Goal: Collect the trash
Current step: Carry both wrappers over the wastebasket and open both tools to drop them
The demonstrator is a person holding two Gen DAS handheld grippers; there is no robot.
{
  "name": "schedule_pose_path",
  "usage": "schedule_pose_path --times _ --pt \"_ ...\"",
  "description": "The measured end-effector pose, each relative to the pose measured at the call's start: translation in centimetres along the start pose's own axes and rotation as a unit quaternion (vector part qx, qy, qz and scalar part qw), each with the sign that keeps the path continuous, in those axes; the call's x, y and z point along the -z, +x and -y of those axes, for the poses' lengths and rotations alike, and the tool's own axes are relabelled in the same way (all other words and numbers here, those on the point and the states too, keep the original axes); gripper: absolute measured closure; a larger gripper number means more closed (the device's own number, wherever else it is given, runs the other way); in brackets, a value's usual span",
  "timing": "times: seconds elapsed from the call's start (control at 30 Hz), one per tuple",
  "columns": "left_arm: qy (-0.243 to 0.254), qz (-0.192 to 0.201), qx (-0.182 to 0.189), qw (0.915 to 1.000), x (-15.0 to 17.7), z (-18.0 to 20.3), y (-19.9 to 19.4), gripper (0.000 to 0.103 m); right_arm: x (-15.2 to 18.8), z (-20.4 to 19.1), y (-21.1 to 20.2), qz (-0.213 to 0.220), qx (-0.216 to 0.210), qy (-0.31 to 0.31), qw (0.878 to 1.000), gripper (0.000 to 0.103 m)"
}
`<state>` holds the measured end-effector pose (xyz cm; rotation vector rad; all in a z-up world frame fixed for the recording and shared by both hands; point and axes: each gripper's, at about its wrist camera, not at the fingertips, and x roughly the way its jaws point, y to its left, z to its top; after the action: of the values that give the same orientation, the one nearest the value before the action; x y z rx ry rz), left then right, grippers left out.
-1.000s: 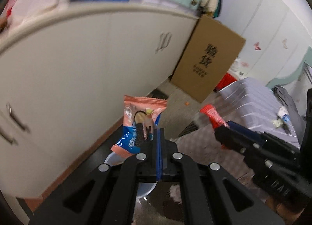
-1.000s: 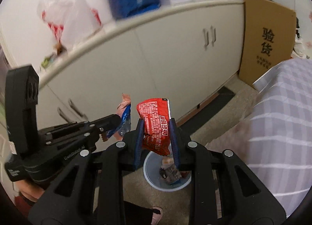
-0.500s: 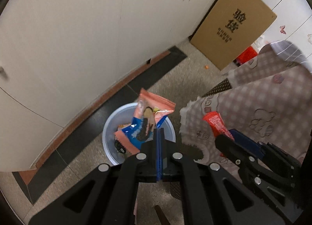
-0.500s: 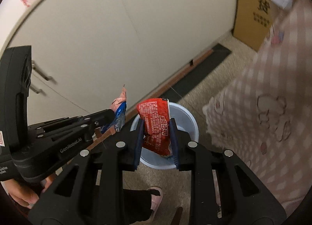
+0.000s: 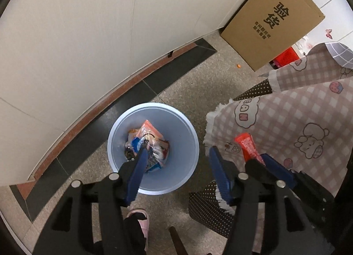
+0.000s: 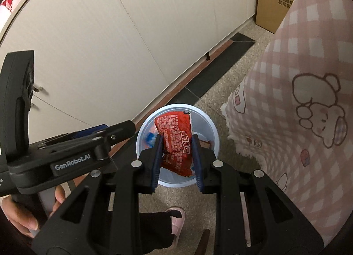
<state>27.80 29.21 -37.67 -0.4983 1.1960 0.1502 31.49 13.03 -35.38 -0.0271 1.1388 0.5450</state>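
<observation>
Two grippers over bin (image 5: 187, 135) | left gripper (image 5: 178, 155) spread, empty | right gripper (image 6: 177, 142) pinching red wrapper (image 6: 176, 138) | pink-blue wrapper (image 5: 150, 140) in bin, 12 o'clock of left gripper

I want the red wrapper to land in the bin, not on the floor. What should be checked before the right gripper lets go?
1. Right gripper grips red wrapper: ok.
2. Wrapper above the bin opening: ok in the right wrist view; height cannot tell.
3. Left gripper open, nothing held: ok.
4. Pink snack packet lying in the bin: ok.
5. Checked cloth clear of the bin's rim: ok.
6. Slippered foot outside the bin: ok.
</observation>
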Motion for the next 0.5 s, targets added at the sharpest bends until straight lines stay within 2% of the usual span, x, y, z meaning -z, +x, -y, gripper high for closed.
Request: schedule_pose_path --times 0.2,0.5 --pt "-0.026 0.003 -0.006 0.9996 0.5 -1.4 -0.8 0.045 0.7 -0.7 0.6 -0.003 -0.006 0.000 1.000 0.077" --pt "-0.035 0.021 -0.026 0.9988 0.9 -2.5 -2.4 0.045 0.7 -2.7 0.9 -0.002 -0.018 -0.010 1.000 0.077"
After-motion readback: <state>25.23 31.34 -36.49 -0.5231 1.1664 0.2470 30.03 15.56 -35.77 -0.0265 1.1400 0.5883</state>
